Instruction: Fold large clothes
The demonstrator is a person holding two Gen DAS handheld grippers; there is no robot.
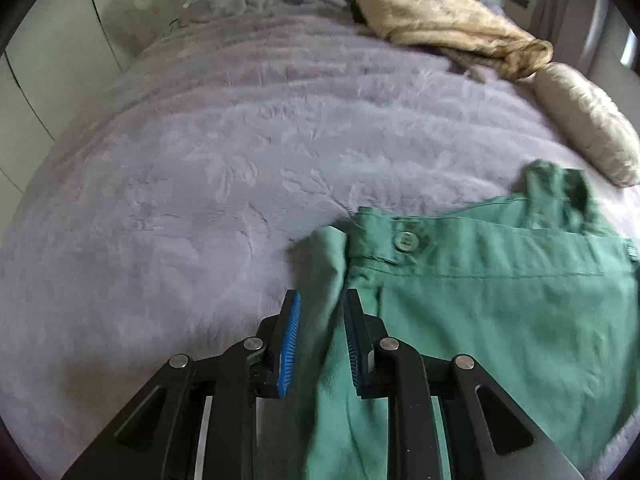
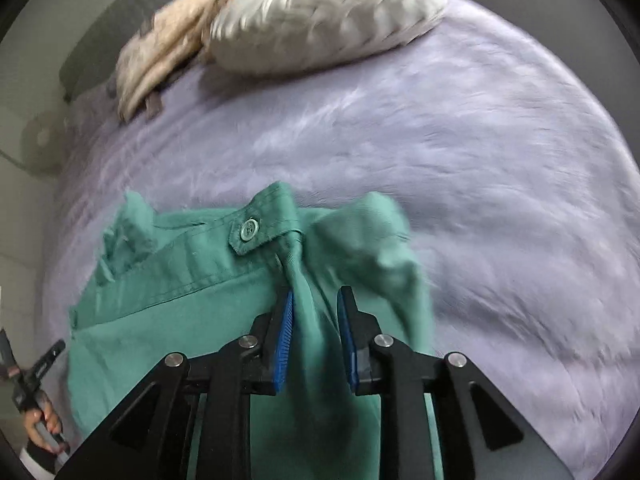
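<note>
A pair of green trousers (image 1: 492,304) lies on a lilac fleece bedspread (image 1: 224,152), waistband and button (image 1: 405,239) toward the headboard. My left gripper (image 1: 322,300) straddles a bunched fold at the trousers' left waist corner, with a gap still between its jaws and cloth between them. In the right wrist view the trousers (image 2: 192,292) lie lower left with their button (image 2: 249,229). My right gripper (image 2: 316,300) straddles a raised fold at the right waist corner, jaws likewise apart around the cloth.
A beige crumpled blanket (image 1: 448,20) and a cream pillow (image 1: 588,120) lie at the head of the bed; they also show in the right wrist view, blanket (image 2: 168,44) and pillow (image 2: 320,12). The person's left hand (image 2: 40,428) appears at the lower left edge.
</note>
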